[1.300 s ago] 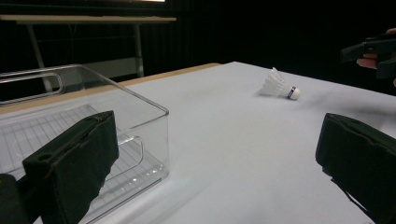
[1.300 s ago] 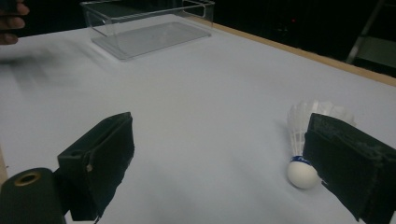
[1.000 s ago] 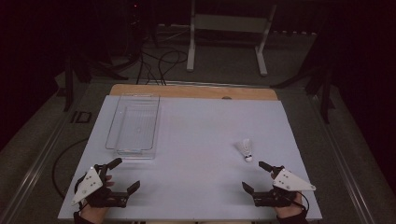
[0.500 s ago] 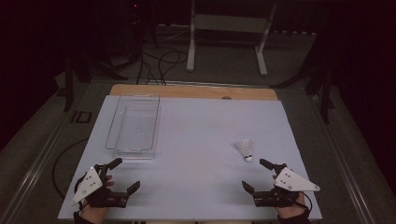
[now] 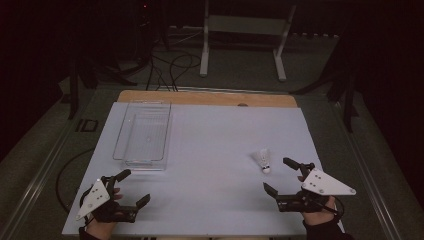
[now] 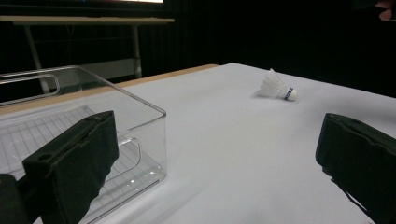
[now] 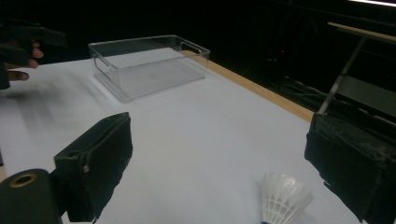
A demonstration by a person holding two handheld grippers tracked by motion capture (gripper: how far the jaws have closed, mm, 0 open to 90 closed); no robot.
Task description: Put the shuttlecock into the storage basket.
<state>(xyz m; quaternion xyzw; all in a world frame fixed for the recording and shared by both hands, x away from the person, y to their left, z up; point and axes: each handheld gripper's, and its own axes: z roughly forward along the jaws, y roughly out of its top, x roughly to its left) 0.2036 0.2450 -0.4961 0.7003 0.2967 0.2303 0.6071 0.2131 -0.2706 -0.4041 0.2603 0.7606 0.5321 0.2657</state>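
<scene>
A white shuttlecock [image 5: 262,160] lies on its side on the white table top [image 5: 215,150], right of centre. My right gripper [image 5: 281,175] is open just near of it, jaws spread wide; in the right gripper view the shuttlecock [image 7: 282,198] sits low between the jaws, nearer the right one. A clear plastic bin [image 5: 143,135] stands empty at the left. My left gripper [image 5: 132,186] is open near the front left edge, below the bin; in the left gripper view the bin [image 6: 70,121] is close ahead and the shuttlecock [image 6: 278,87] lies far off.
A wooden strip [image 5: 207,98] runs along the table's far edge. Beyond it stand a white metal frame [image 5: 245,35] and cables on a dark floor. The other hand [image 7: 18,56] appears at the far left in the right gripper view.
My right gripper has shifted slightly to the right and forward beside the shuttlecock. The left gripper, the bin and the shuttlecock stay where they were.
</scene>
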